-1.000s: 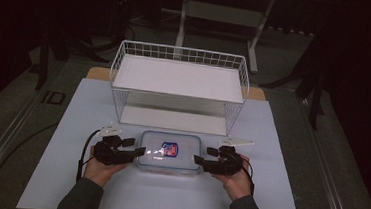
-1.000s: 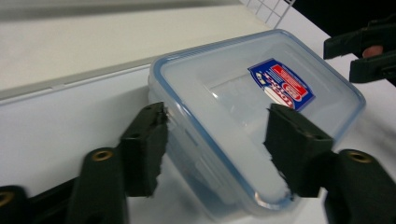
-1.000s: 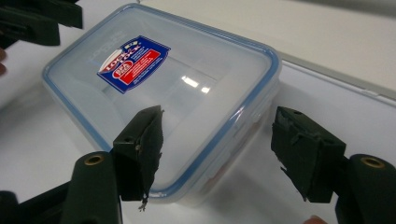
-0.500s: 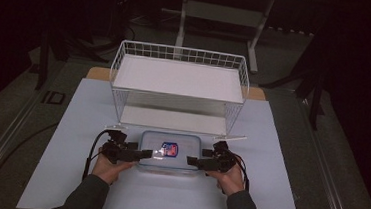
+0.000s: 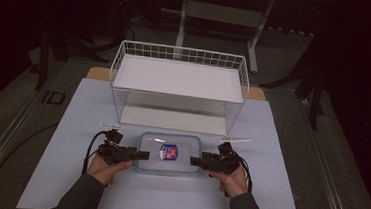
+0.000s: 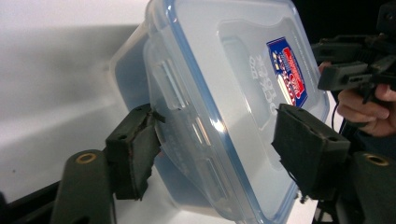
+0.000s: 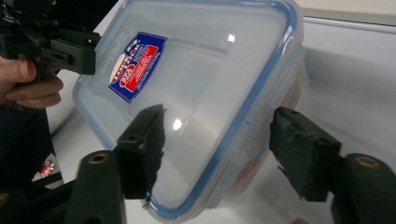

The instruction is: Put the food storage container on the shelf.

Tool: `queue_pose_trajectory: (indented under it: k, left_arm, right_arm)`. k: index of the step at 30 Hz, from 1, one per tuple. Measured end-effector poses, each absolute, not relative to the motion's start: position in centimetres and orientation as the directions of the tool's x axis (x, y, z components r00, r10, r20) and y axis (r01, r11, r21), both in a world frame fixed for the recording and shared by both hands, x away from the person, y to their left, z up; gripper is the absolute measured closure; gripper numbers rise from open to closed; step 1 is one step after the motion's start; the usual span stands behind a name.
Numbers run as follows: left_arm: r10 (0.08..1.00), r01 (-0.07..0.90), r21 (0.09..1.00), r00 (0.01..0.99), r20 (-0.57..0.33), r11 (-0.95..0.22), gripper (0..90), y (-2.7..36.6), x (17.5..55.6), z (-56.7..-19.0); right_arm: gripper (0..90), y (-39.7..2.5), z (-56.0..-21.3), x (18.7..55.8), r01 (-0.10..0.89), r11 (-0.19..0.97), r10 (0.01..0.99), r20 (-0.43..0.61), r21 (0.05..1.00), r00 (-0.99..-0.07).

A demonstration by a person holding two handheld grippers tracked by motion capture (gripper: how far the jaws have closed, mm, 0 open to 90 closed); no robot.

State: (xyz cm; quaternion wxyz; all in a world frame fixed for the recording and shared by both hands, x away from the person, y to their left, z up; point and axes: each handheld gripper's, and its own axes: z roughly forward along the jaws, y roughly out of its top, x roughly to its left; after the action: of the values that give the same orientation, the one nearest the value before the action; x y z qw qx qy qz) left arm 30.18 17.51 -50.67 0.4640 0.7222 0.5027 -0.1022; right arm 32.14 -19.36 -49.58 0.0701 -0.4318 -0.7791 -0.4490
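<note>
**Jaws spread at both short ends of container — pre-grasp**

Jaws on both grippers stand spread, straddling the ends of the clear lidded container (image 5: 169,153); nothing pinched yet. Left gripper (image 5: 139,155) at its left end, right gripper (image 5: 194,161) at its right end. Container sits flat on white table cover (image 5: 72,110), just in front of wire shelf rack (image 5: 179,86).

Step, as I judge it: lining up a two-handed grip on the end flaps/rim. Next move needs both jaw pairs closed evenly on the rim, then a level lift (rack shelf looks the likely target).

High view gives layout but jaw gap too small to read. Left gripper view shows the end latch flap (image 6: 177,100) btwn pads; right gripper view shows blue seal (image 7: 252,107) and something reddish inside, unclear.
</note>
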Motion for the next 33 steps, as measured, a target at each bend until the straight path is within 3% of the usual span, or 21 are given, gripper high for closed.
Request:
queue_pose_trajectory:
  k: [6,10,12,14,16,17,19,22,33]
  left_arm:
    - [0.636,0.781,0.618,0.519,-0.571,-0.083,39.4,17.6,28.6,-50.2]
    - [0.645,0.757,0.644,0.548,-0.533,-0.111,40.2,17.6,28.1,-50.0]
    - [0.646,0.749,0.652,0.557,-0.523,-0.118,40.2,17.5,27.9,-49.9]
    - [0.643,0.743,0.658,0.565,-0.517,-0.123,40.2,17.5,27.8,-50.0]
    - [0.638,0.726,0.672,0.588,-0.497,-0.145,40.4,17.3,27.7,-49.9]
    - [0.642,0.721,0.676,0.593,-0.486,-0.154,41.1,17.2,27.5,-49.8]
    - [0.642,0.720,0.674,0.596,-0.482,-0.162,41.8,17.2,27.5,-49.8]
    - [0.634,0.725,0.673,0.591,-0.499,-0.145,42.4,17.4,27.5,-50.0]
    - [0.629,0.724,0.680,0.584,-0.513,-0.118,46.2,17.5,26.9,-49.9]
  right_arm:
    - [53.9,-20.7,-49.6,31.1,0.761,0.181,0.574,0.561,0.623,-0.596]
    - [55.5,-20.9,-49.7,30.9,0.757,0.176,0.560,0.569,0.629,-0.602]
    - [53.2,-20.9,-49.7,30.9,0.748,0.185,0.556,0.560,0.637,-0.614]
    - [43.3,-20.8,-49.7,31.0,0.743,0.181,0.546,0.562,0.645,-0.621]
    - [42.2,-20.7,-49.8,31.1,0.740,0.185,0.549,0.557,0.646,-0.624]
    - [31.6,-20.1,-50.1,31.3,0.742,0.207,0.551,0.550,0.637,-0.627]
    - [27.0,-19.5,-50.4,31.3,0.747,0.220,0.561,0.545,0.628,-0.623]
    - [41.1,-20.1,-50.0,31.2,0.739,0.200,0.558,0.545,0.643,-0.626]
    - [51.3,-21.6,-50.2,30.7,0.773,0.154,0.507,0.622,0.616,-0.597]
